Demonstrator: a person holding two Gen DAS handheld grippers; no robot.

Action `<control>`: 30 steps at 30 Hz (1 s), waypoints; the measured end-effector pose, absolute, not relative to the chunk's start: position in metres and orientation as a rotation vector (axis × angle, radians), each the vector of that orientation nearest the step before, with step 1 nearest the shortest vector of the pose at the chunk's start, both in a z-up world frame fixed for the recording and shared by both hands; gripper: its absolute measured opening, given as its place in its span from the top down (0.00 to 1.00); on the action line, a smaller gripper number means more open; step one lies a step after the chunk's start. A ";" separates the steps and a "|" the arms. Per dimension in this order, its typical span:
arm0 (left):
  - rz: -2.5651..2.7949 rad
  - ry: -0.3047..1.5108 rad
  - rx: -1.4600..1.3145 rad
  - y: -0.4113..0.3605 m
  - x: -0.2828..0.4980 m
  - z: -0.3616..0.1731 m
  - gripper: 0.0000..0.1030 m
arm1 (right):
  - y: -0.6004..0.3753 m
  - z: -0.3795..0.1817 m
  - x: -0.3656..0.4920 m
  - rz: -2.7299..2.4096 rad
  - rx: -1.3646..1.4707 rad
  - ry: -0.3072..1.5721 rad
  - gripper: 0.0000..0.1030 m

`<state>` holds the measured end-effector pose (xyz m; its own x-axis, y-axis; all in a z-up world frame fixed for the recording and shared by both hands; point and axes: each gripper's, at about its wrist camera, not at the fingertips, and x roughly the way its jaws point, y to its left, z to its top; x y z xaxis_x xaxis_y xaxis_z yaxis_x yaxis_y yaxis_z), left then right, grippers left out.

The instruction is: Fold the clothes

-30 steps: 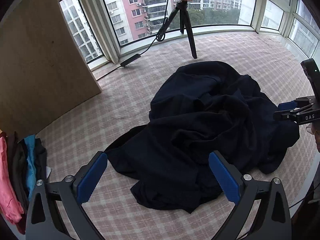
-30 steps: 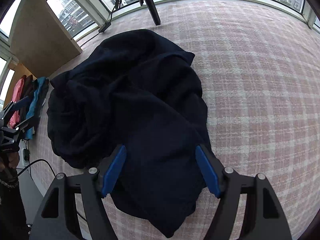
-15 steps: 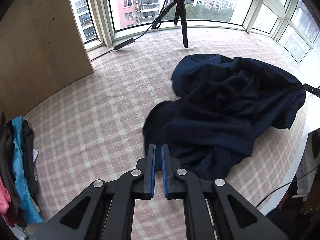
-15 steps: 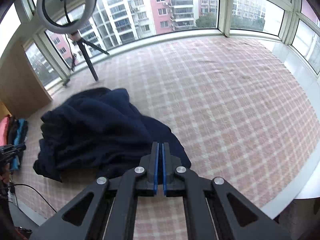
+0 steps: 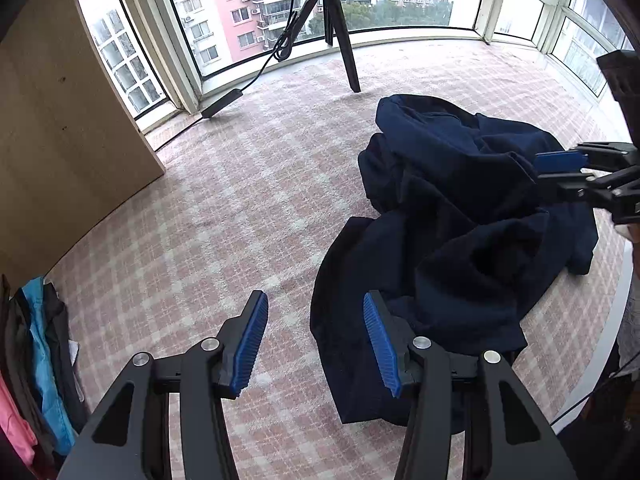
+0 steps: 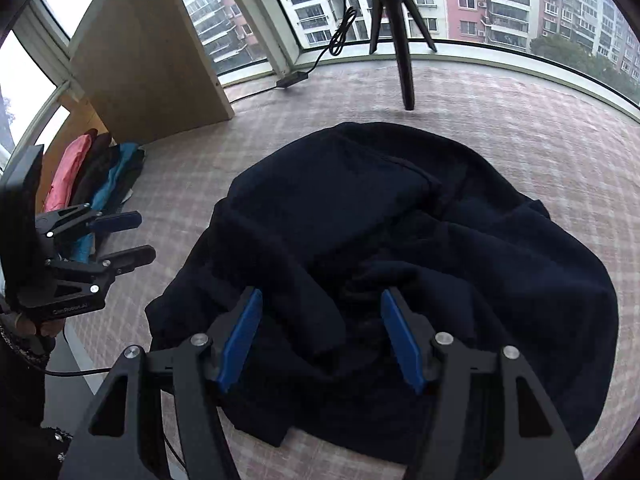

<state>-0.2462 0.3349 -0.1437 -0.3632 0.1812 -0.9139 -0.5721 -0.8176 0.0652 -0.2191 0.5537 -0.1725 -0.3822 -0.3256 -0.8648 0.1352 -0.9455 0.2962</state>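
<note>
A dark navy garment lies crumpled in a loose heap on the pink-and-white checked surface; whether this surface is a covered tabletop or a mattress cannot be told. The heap has thick folds and one flatter panel spread toward the window side, as the right wrist view shows.

The left tool hangs with its blue-padded fingers apart, empty. Its right finger sits over the near edge of the navy garment and its left finger over bare checked cloth. From the right wrist view the left tool is well left of the heap, a hand gripping its handle.

The right tool is also spread wide with nothing between its pads, poised directly over the middle folds of the heap. In the left wrist view it reaches in from the right edge above the far side of the garment.

At the left edge, a row of other clothes in pink, black and teal lies bunched beside a wooden panel. No container is visible. A black tripod stands by the windows, its cable trailing to a black adapter.
</note>
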 end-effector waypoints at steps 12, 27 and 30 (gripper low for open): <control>2.233 0.510 -1.436 0.306 -0.245 -0.143 0.51 | 0.768 -0.133 -0.057 -3.038 1.760 -0.569 0.97; 1.810 0.666 -1.288 0.471 -0.215 -0.176 0.35 | 0.785 -0.181 -0.077 -2.813 1.860 -0.563 0.36; 1.787 0.679 -1.340 0.474 -0.218 -0.192 0.89 | 0.787 -0.194 -0.081 -2.760 1.873 -0.588 0.36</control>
<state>-0.2178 0.4744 -0.1915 -0.1340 0.2703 -0.9534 -0.8353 -0.5485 -0.0381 -0.0806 0.7870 -0.1943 -0.3677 0.0087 -0.9299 -0.3871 -0.9107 0.1445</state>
